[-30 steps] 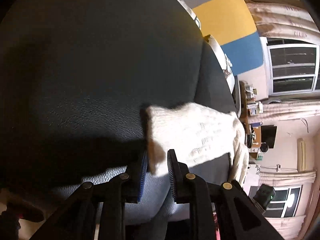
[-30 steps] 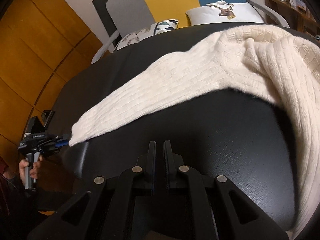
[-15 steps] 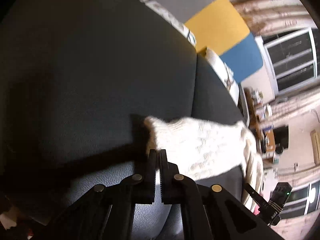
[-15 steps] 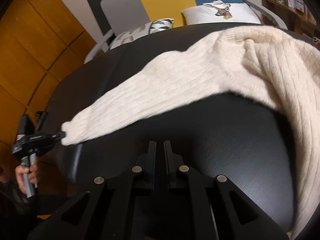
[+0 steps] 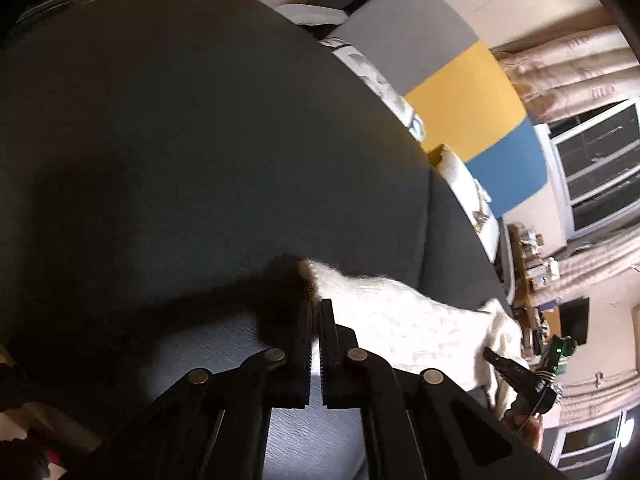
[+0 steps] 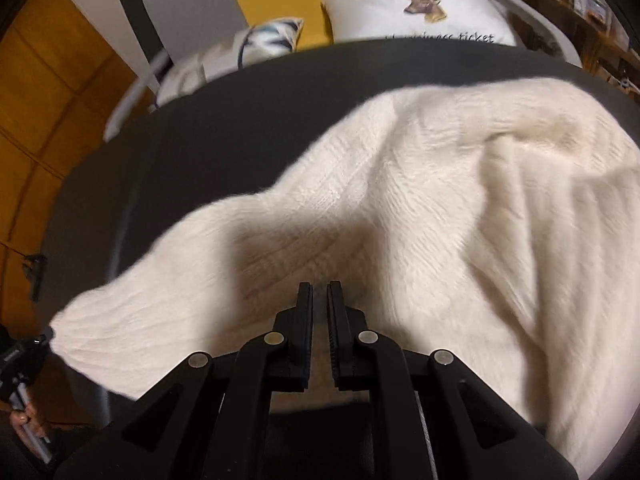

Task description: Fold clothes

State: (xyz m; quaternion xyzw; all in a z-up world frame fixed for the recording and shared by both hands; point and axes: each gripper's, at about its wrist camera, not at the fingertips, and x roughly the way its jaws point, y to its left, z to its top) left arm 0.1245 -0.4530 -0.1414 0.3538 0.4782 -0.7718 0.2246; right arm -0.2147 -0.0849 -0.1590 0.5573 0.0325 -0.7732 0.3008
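A cream knitted sweater (image 6: 420, 216) lies spread over the dark table (image 6: 248, 92), one sleeve reaching toward its left edge. The left gripper (image 5: 316, 308) pinches that sleeve's cuff (image 5: 320, 280). The right gripper (image 6: 320, 292) hangs above the knit with its jaws nearly together, holding nothing.

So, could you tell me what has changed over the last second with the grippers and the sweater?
The left gripper closed its fingers on the sleeve cuff of the sweater, which it had only straddled while open. The right gripper moved forward from over bare table to above the sleeve, its narrow gap a little wider, holding nothing. The sweater stayed spread on the dark table.
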